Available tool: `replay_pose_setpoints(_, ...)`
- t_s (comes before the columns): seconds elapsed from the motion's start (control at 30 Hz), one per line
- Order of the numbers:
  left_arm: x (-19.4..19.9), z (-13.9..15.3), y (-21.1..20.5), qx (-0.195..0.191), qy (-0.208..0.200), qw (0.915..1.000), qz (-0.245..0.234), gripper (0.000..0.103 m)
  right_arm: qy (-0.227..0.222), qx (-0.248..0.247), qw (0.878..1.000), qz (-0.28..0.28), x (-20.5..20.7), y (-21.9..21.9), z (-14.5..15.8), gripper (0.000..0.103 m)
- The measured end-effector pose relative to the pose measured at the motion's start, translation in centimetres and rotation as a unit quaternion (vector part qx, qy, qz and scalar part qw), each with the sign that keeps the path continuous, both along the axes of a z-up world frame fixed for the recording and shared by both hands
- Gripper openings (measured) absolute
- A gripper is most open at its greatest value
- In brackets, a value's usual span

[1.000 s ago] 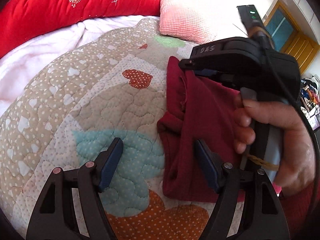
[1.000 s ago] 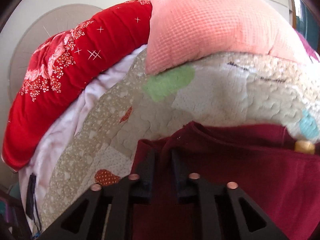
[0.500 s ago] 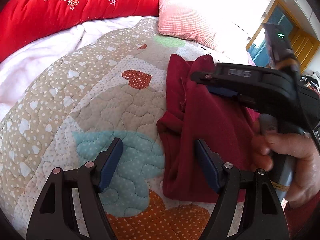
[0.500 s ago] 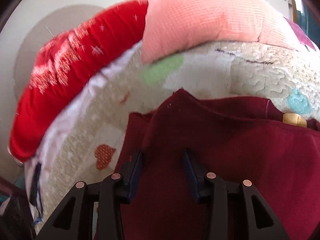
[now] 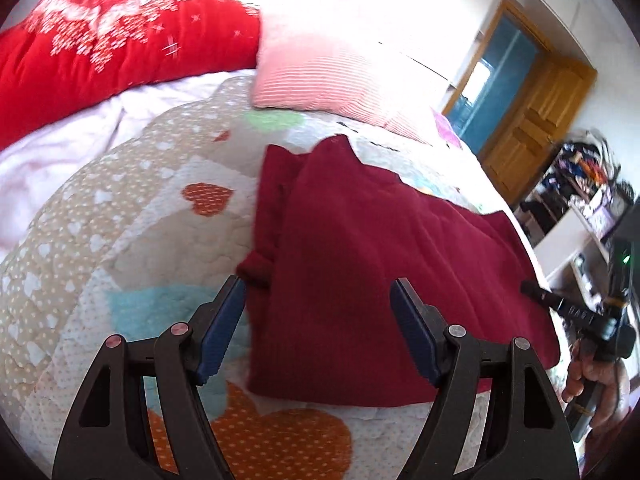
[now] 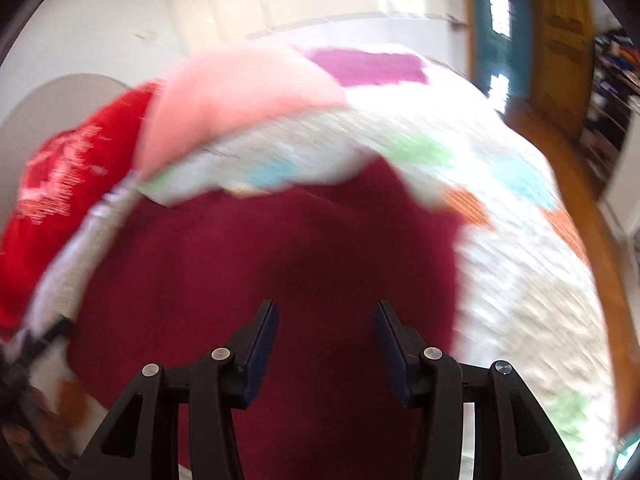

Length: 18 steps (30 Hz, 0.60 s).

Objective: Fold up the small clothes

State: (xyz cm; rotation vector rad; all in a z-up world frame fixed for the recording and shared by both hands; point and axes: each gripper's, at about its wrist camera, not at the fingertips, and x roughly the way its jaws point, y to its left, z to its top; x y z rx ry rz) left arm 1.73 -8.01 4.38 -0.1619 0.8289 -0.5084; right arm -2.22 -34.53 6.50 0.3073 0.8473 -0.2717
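A dark red garment lies folded flat on the patchwork quilt, with a bunched edge along its left side. My left gripper is open and empty, held just above the garment's near left part. My right gripper is open and empty above the same garment; that view is blurred by motion. In the left wrist view the right gripper's body shows at the far right edge, off the cloth, held by a hand.
A red flowered cushion and a pink pillow lie at the head of the bed. A wooden door and cluttered shelves stand beyond the bed's right side.
My right gripper opened, let go of the garment's far corner and pulled back to the right, off the cloth. The garment now lies flat. My left gripper stayed open and lifted slightly.
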Motion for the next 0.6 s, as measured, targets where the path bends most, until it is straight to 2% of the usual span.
replay_pose_setpoints(0.07,0.0,-0.6,-1.0,0.032,-0.003,0.9995,-0.007,0.075,-0.02,-0.003,1.0,0.007,-1.2,-0.8,-0.8,0.04)
replay_pose_setpoints(0.1,0.1,-1.2,-1.7,0.055,0.002,0.9984,-0.011,0.075,-0.028,-0.002,1.0,0.003,-1.7,-0.9,-0.8,0.04)
replay_pose_setpoints(0.17,0.1,-2.0,-2.1,0.076,0.007,0.997,-0.012,0.075,-0.041,0.007,0.999,-0.009,-2.6,-0.3,0.0,0.04)
replay_pose_setpoints(0.27,-0.2,-2.1,-2.4,0.088,-0.003,0.9961,-0.009,0.075,-0.071,0.023,0.997,-0.008,-4.1,1.3,0.7,0.041)
replay_pose_setpoints(0.4,-0.4,-2.3,-2.6,0.099,-0.008,0.9951,-0.008,0.075,-0.038,0.012,0.999,-0.012,-4.4,2.8,-1.1,0.043)
replay_pose_setpoints(0.6,-0.9,-2.2,-2.8,0.105,-0.014,0.9944,-0.009,0.075,-0.051,-0.01,0.998,-0.019,-4.5,3.4,-2.2,0.046)
